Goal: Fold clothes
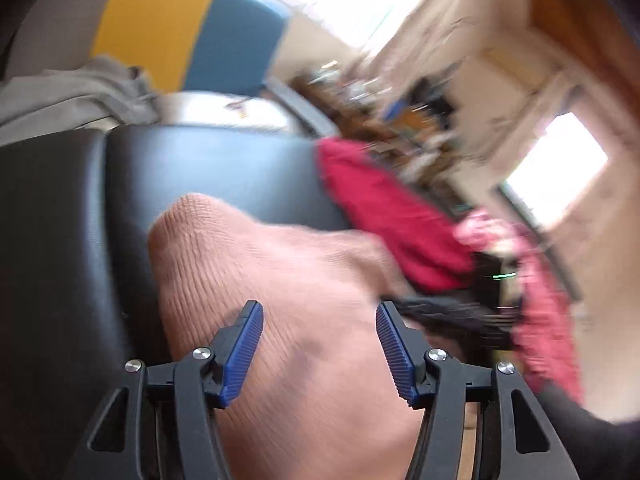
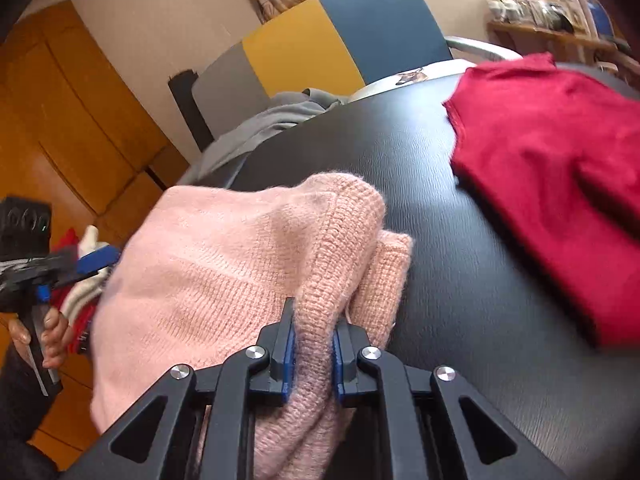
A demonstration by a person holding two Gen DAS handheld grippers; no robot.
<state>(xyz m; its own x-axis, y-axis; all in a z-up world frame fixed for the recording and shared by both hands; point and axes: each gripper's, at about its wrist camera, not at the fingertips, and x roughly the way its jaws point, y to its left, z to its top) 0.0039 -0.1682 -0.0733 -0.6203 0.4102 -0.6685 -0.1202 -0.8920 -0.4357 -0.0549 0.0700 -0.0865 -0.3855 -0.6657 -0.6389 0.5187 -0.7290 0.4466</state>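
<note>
A pink knitted sweater (image 2: pixel 224 264) lies bunched on a black padded surface (image 2: pixel 460 240). My right gripper (image 2: pixel 314 320) is shut on a thick fold of the sweater at its near edge. In the left wrist view the same pink sweater (image 1: pixel 280 280) fills the space in front of my left gripper (image 1: pixel 320 316), which is open with nothing between its blue pads (image 1: pixel 244 352). The left gripper also shows in the right wrist view (image 2: pixel 80 264) at the sweater's left edge.
A red garment (image 2: pixel 560 152) lies on the black surface to the right, also in the left wrist view (image 1: pixel 384 208). A grey garment (image 2: pixel 272 124) hangs over the far edge. A yellow and blue chair (image 2: pixel 340 28) stands behind. A wooden door (image 2: pixel 72 120) is at left.
</note>
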